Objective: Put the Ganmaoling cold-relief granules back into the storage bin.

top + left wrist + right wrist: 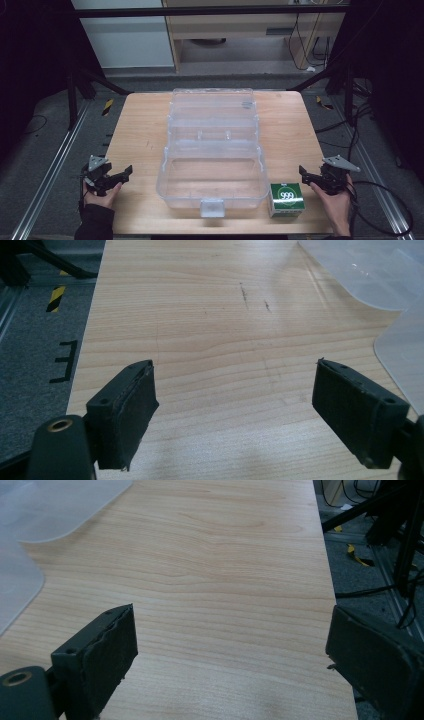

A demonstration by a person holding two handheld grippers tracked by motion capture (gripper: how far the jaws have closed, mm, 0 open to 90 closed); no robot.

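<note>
A clear plastic storage box (pixel 212 150) lies open in the middle of the wooden table (pixel 140 130), its lid folded back toward the far side. A small green and white box marked 999 (pixel 286 198) stands by the container's near right corner. My left gripper (pixel 125 173) rests at the table's left edge, jaws wide apart over bare wood (pixel 235 390). At the right edge my right gripper (pixel 303 173) is held just right of the green box, and its jaws also stand apart with nothing between them (pixel 230 645).
Corners of the clear box (pixel 395 305) (pixel 30 525) show in both gripper views. Black frame legs (pixel 345 85) and cables (pixel 385 200) stand and lie on the grey floor around the table. A cabinet (pixel 250 30) stands behind.
</note>
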